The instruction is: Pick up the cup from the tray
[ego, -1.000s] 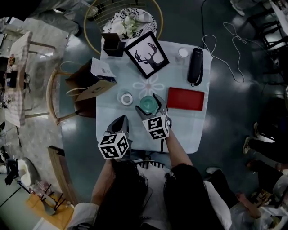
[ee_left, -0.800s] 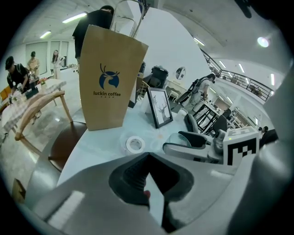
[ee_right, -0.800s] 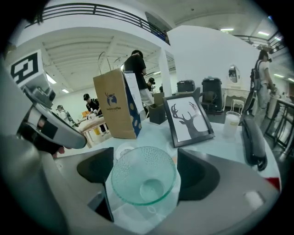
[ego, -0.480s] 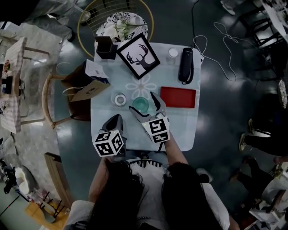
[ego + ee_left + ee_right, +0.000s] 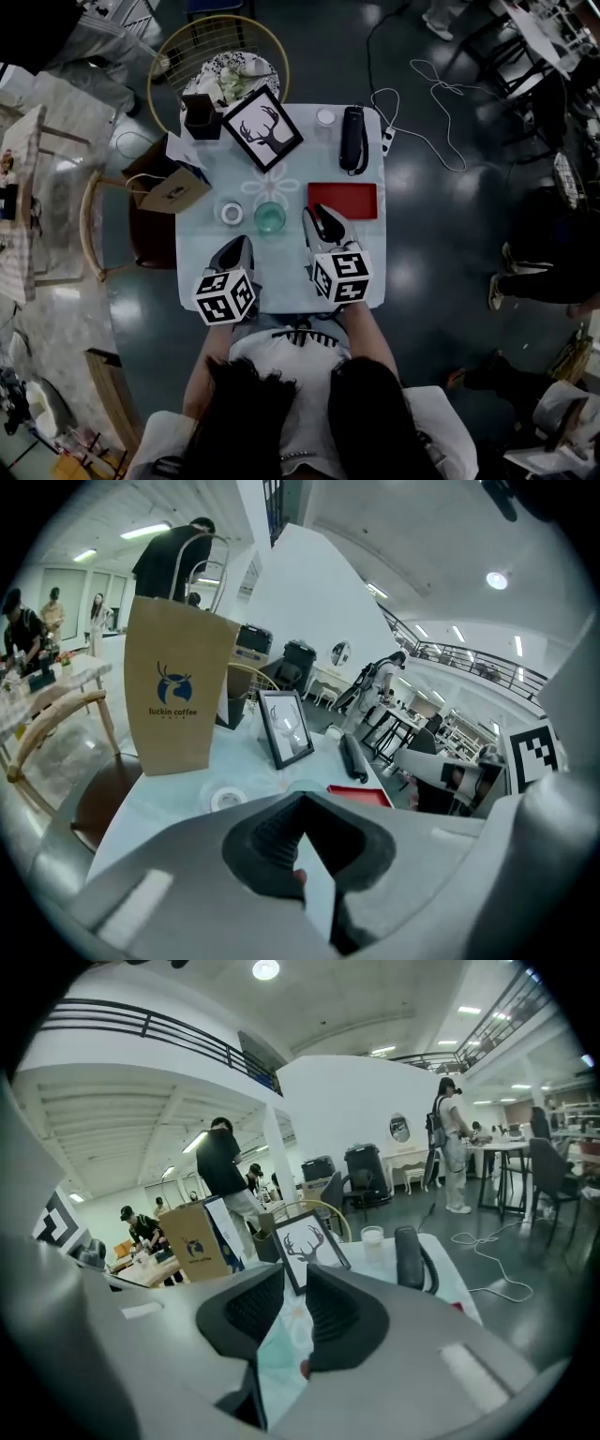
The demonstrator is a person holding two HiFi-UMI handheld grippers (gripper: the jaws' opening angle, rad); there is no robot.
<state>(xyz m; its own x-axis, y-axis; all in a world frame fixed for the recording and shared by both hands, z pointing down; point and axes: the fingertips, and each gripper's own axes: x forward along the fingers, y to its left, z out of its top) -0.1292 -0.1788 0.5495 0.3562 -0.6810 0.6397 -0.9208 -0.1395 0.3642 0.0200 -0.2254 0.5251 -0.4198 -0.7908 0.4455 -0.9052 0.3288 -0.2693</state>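
Head view. Pale-clothed desk (image 5: 214, 281), seen from above. The cup (image 5: 270, 217), a green-tinted glass, stands upright on the cloth. It is just left of the red tray (image 5: 342, 200) and not on it. A tape roll (image 5: 231, 213) lies just to the cup's left. Behind are a deer picture frame (image 5: 263, 128), a black handset (image 5: 352, 139), a small white cup (image 5: 325, 117) and a paper bag (image 5: 173, 187) at the left edge. The left tool (image 5: 240, 244) sits near the front edge, below the tape roll. The right tool (image 5: 319, 214) lies right of the cup, over the tray's near left corner, and is not touching the glass.

Left gripper view. The jaws meet at their tips and hold nothing. Beyond them are the bag, tape roll, frame, handset and tray.

Right gripper view. The jaws stand a narrow slit apart, pads parallel, with nothing between them. Only cloth shows through the gap. Ahead are the frame, small white cup and handset, with the bag at left. The glass cannot be made out here. People stand in the hall behind.
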